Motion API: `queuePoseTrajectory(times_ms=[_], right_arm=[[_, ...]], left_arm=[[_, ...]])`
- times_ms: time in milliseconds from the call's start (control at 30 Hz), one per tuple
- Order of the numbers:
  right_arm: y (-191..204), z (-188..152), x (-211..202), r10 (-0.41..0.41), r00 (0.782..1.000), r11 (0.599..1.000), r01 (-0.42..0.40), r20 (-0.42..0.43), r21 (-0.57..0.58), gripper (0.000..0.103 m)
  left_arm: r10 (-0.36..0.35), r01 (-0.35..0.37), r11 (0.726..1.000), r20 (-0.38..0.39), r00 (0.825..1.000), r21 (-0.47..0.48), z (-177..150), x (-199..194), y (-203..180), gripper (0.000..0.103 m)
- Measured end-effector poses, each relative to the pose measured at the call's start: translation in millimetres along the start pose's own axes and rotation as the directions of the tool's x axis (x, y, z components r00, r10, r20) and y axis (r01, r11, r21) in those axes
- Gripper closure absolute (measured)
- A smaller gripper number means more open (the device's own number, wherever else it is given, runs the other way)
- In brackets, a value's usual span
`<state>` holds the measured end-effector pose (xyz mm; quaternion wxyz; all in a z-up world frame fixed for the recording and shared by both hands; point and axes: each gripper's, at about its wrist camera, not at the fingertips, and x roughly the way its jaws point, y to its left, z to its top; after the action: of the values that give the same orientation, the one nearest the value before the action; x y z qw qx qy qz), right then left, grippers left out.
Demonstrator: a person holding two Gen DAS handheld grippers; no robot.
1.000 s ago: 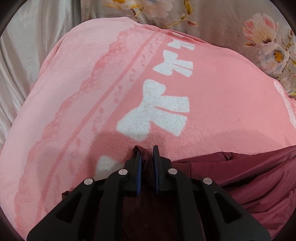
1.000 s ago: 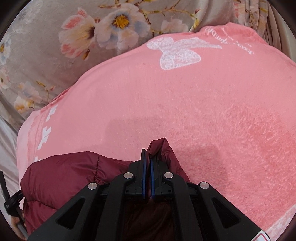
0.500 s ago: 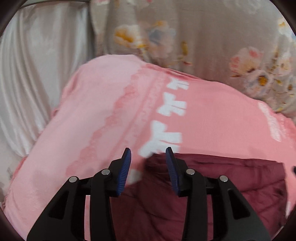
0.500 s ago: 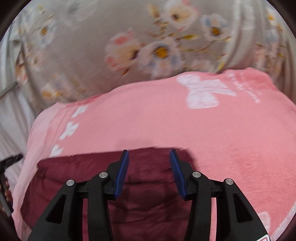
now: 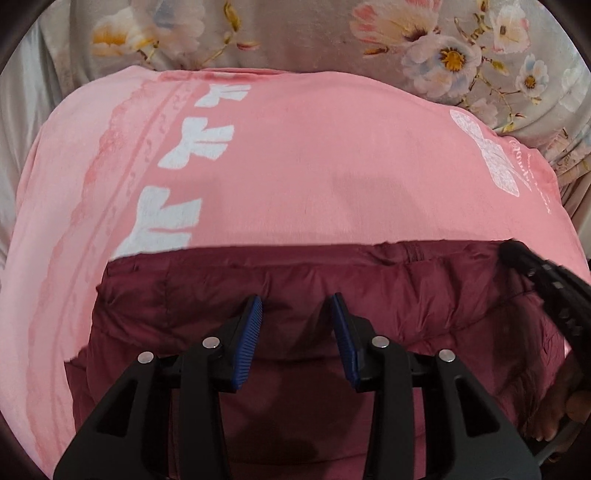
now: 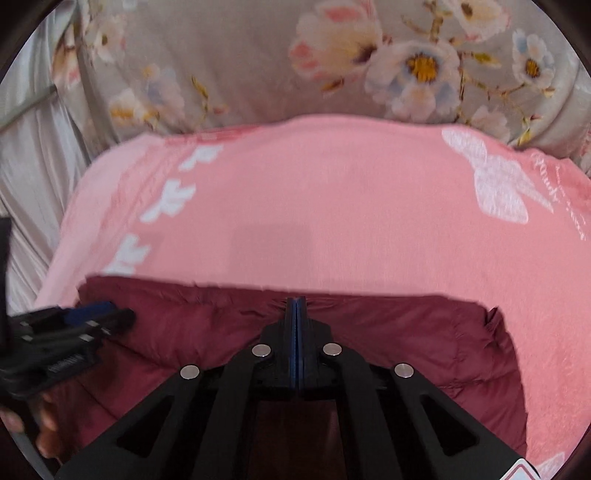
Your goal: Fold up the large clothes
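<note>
Folding looks partly done: maroon puffer jacket (image 5: 314,295) lies as a flat folded block on the pink blanket (image 5: 314,166), straight edge toward the floral bedding (image 5: 314,33); further folds maybe left. My left tongs (image 5: 295,325) hang released above the jacket, nothing gripped. My right tongs (image 6: 296,314) are clenched empty over its far edge.

Illegible cursive script on pink blanket (image 5: 332,155)
</note>
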<state>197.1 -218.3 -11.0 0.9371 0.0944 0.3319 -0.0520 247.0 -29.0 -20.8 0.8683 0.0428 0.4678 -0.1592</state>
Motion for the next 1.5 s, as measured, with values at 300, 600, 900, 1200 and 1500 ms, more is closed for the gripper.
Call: queuePoseTrajectory(times_ms=[300,600,900,1200,1500], right_arm=[[-17,-8,67,0.009,0.993,0.998,-0.002,-0.116,0.063,0.103],[-14,-21,85,-0.007,0.991,0.999,0.013,-0.135,0.048,0.103],[-13,-24,88,-0.021,0.992,0.999,0.025,-0.122,0.029,0.103],[-28,-20,80,0.045,0.997,0.991,-0.037,-0.064,0.126,0.103],[12,-34,10,0.108,0.994,0.993,-0.108,0.003,0.039,0.092]], left_arm=[[0.085,-0.085,0.996,-0.028,0.996,0.005,21,54,-1,0.066],[0.107,-0.107,0.994,0.035,0.994,0.001,14,69,-5,0.063],[0.150,-0.151,0.988,0.080,0.985,0.012,11,71,-10,0.061],[0.166,-0.167,0.986,0.086,0.982,0.006,10,73,-11,0.059],[0.134,-0.126,0.988,0.102,0.986,-0.088,8,5,-1,0.051]])
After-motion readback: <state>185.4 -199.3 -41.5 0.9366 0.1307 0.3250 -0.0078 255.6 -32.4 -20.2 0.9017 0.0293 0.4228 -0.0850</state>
